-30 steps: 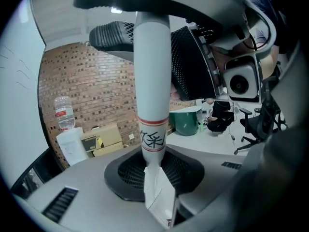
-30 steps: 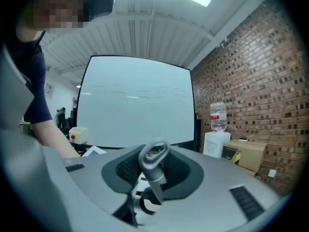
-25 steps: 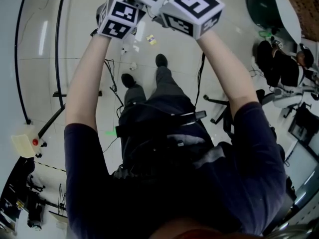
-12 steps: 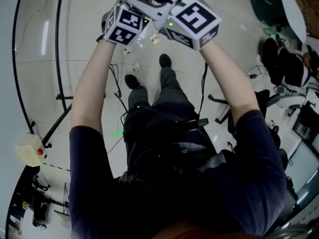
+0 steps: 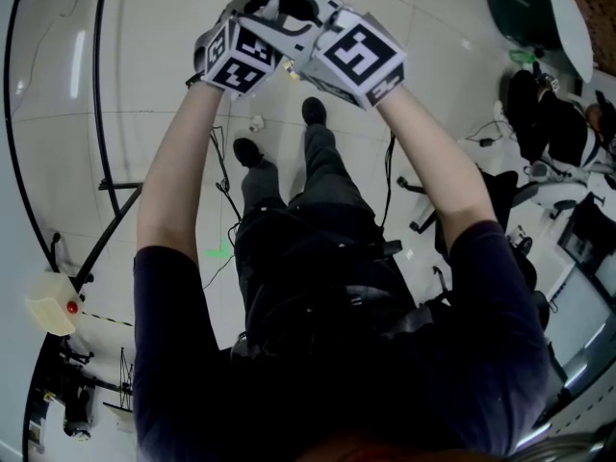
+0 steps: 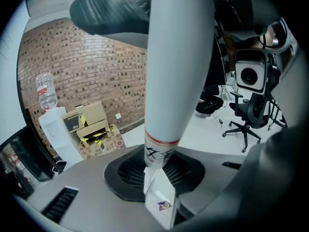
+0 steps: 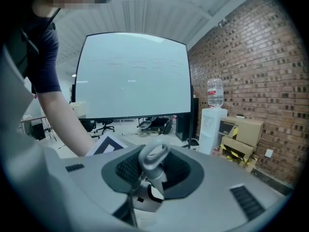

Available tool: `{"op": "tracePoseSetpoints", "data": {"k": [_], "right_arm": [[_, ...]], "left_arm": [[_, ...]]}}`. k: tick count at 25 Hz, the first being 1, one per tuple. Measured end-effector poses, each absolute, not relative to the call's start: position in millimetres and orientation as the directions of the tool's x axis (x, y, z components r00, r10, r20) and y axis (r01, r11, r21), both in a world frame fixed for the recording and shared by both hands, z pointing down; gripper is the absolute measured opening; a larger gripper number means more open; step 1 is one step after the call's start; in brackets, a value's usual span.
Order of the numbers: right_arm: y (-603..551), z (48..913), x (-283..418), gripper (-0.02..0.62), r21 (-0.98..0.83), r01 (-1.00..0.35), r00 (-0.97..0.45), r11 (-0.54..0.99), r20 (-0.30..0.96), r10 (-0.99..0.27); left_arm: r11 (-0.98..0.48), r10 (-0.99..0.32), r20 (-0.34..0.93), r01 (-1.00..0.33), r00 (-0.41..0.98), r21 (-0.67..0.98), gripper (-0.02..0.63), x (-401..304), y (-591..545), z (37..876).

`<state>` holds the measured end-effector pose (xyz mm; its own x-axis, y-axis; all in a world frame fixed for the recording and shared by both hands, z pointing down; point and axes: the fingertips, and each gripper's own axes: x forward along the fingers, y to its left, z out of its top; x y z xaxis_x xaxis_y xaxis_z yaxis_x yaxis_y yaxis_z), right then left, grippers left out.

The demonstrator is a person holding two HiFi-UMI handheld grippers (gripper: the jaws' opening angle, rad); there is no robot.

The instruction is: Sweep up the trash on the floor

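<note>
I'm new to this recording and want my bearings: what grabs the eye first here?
A thick white pole fills the left gripper view, clamped in the left gripper's jaws. In the head view both marker cubes sit side by side at the top, above the person's shoes and a small white scrap on the floor.

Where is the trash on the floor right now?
In the head view, a small white scrap lies on the floor between the person's left shoe and right shoe, nearer the left one.
</note>
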<state>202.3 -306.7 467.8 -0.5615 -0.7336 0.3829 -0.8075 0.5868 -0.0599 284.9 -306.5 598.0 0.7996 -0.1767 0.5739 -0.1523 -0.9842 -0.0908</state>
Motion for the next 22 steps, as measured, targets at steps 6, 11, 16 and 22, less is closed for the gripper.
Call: {"op": "tracePoseSetpoints", "data": {"k": [6, 11, 16, 22], "right_arm": [[-302.0, 496.5, 198.7, 0.124, -0.069, -0.836, -0.524, 0.544, 0.394, -0.755], [-280.8, 514.1, 182.4, 0.124, -0.060, -0.851, -0.496, 0.522, 0.421, -0.759], [-250.7, 526.4, 164.8, 0.123, -0.076, -0.854, -0.489, 0.514, 0.454, -0.745], [-222.6, 527.6, 143.2, 0.124, -0.115, -0.875, -0.468, 0.470, 0.453, -0.759]], "left_arm": [[-0.977, -0.212, 0.590, -0.184, 0.779, -0.108, 0.086, 274.5, -307.5, 626.3], [-0.985, -0.165, 0.601, -0.097, 0.782, -0.145, 0.087, 257.3, -287.9, 643.1], [-0.993, -0.119, 0.597, -0.092, 0.793, -0.076, 0.092, 240.2, -255.3, 653.7], [-0.994, -0.101, 0.574, -0.104, 0.813, -0.027, 0.097, 219.9, -224.8, 654.9]]}}
